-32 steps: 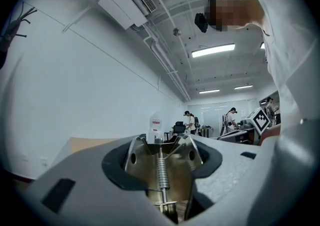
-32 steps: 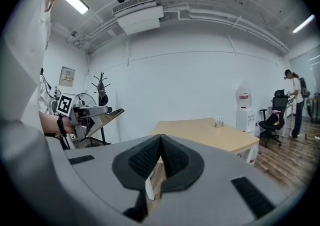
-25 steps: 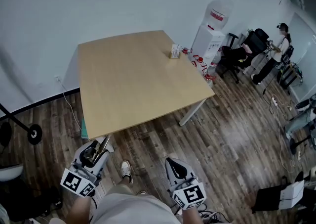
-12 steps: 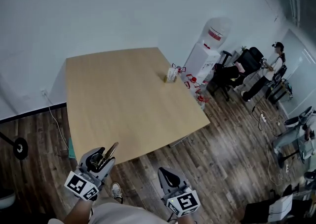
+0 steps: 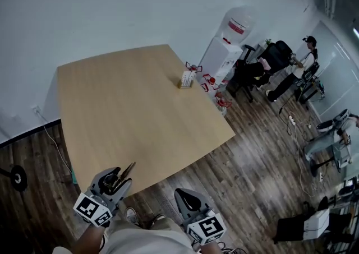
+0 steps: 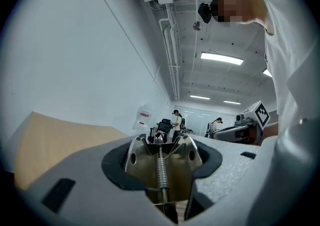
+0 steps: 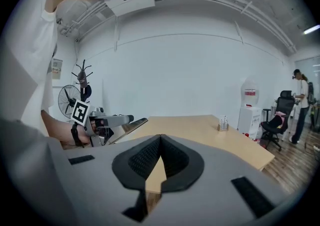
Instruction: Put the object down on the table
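Since a second ago the person has stepped up to the table (image 5: 129,107), so its near edge now reaches the left claw (image 5: 115,179) instead of lying well ahead of it. In the head view that claw sits at 7 o'clock, over the table's near corner. Its jaws stand partly open and are clamped on a metal spring tool (image 5: 127,171). In the left gripper view the tool (image 6: 160,162) fills the gap between the jaws, with its coil spring running down the middle. Its thin end sticks out toward 1 o'clock, above the tabletop and not resting on it. The right claw (image 5: 188,197) is at 6 o'clock over the wooden floor (image 5: 252,163), just short of the table edge; in its own view its jaws meet at the tips with nothing between them (image 7: 160,137). A small box (image 5: 187,79) stands on the table's far edge at 1 o'clock. A water dispenser (image 5: 224,45) stands just beyond it, and another person (image 5: 297,65) stands at 2 o'clock.
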